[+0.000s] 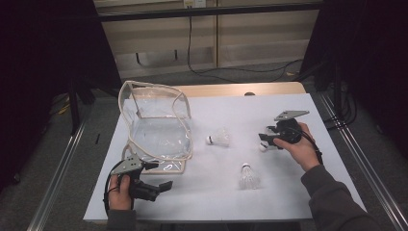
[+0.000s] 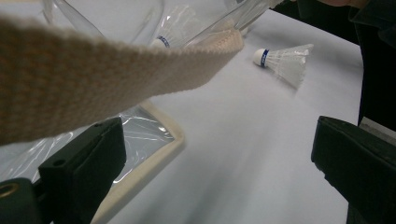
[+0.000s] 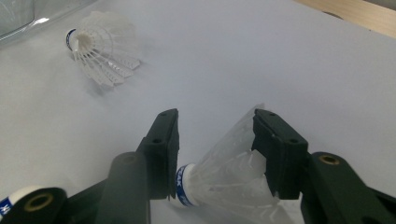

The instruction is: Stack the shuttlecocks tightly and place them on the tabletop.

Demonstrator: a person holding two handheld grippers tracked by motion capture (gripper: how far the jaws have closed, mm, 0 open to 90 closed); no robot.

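The right gripper [image 1: 266,139] sits over the right half of the desk [image 1: 288,202], its jaws pinching a white shuttlecock [image 3: 224,179] crosswise: in the right gripper view one pad presses at the blue-banded cork end and the other against the feather skirt. In the high view that cork shows as a pale knob just under the gripper, and I cannot tell whether it is clear of the white surface.

A second shuttlecock [image 1: 220,138] lies on its side near the middle of the desk, between the right gripper and the clear bag [image 1: 159,130], close to the bag's right edge but apart from it. A third shuttlecock [image 1: 248,177] stands nearer the person, with bare white surface all round it.

The bag takes up the left-centre of the desk, its cream-trimmed mouth held up and open. The left gripper [image 1: 161,175] rests at the near left corner, just beside the bag's near edge, its jaws spread wide with nothing between them. In the left gripper view a cream webbing strap [image 2: 93,79] hangs across above one jaw, and the bag's trimmed base edge runs just past that jaw.

The far right corner and the near strip of the desk lie open, and the desk's right edge runs close behind the right hand.
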